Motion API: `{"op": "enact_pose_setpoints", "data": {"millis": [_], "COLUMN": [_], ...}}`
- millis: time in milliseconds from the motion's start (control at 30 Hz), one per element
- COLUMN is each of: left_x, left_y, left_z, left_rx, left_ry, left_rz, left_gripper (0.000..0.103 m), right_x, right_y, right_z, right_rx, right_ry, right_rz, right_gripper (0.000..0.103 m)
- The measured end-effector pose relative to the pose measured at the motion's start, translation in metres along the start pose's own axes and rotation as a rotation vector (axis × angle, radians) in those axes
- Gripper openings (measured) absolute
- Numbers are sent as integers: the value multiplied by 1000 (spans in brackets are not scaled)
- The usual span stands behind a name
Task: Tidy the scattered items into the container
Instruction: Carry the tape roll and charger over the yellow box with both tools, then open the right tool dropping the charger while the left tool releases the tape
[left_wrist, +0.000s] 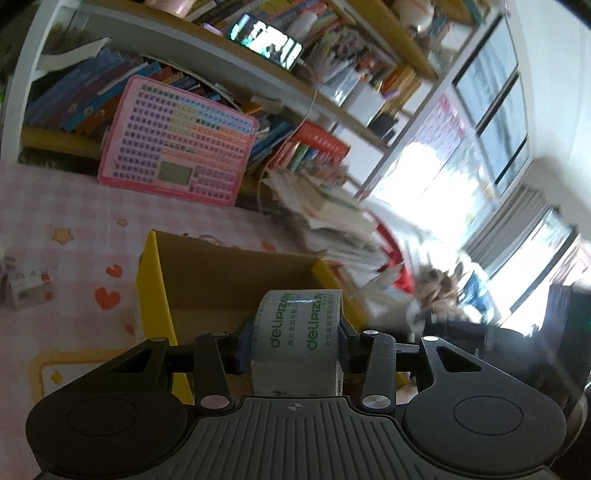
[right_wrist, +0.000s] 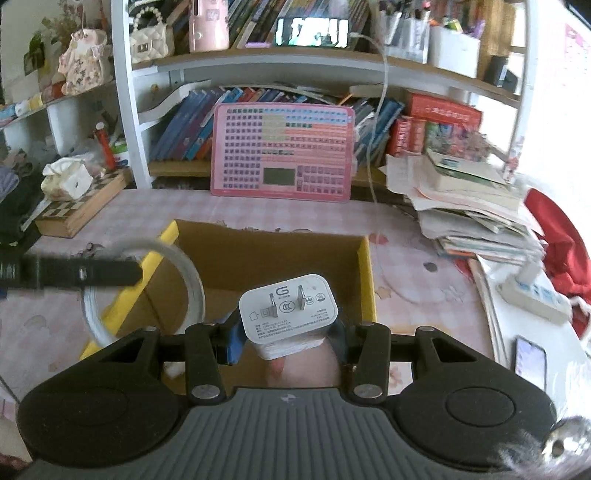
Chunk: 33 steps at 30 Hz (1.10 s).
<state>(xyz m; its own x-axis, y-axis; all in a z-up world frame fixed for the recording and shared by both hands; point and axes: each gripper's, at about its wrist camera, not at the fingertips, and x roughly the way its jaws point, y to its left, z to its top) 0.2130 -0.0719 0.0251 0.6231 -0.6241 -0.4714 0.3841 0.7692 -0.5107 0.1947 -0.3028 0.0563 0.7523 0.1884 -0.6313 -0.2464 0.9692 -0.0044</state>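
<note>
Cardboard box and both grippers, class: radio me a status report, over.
Left gripper shut on tape roll. Right gripper shut on white charger. Both at cardboard box, open top. Nothing blocking the drop.

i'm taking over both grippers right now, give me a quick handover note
Left gripper: shut on a roll of tape, held over the near edge of the cardboard box.
Right gripper: shut on a white charger, prongs facing the camera, also just in front of the box's open top.
Box: yellow outside, on the pink tablecloth; no items visible in the part of its inside that shows.
Done: both items picked up.
Left: carry both over the opening and release them inside; neither is in yet.
</note>
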Motion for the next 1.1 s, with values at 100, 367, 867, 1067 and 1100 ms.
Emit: {"op": "enact_pose_setpoints", "data": {"millis": [100,367,867,1067,1100], "left_x": [19,61,91,91,90], "left_y": [-4,-17,-19,-22,-23], "left_z": [-2,-7,-8,-11,-11], "left_rx": [55,211,302,301,303], "left_ry": [38,143,267,244,233], "left_rz": [29,140,191,220,225], "left_gripper": [42,42,42,44,46], "right_x": [26,100,178,181,180], "right_y": [-2,-6,-9,-10,-12], "right_z": [13,36,33,32,33], "right_rx": [-44,-151,-136,-117,-112], "right_ry": [13,134,361,370,359], "right_rz": [27,103,166,172,173], "right_gripper": [43,43,43,45,48]}}
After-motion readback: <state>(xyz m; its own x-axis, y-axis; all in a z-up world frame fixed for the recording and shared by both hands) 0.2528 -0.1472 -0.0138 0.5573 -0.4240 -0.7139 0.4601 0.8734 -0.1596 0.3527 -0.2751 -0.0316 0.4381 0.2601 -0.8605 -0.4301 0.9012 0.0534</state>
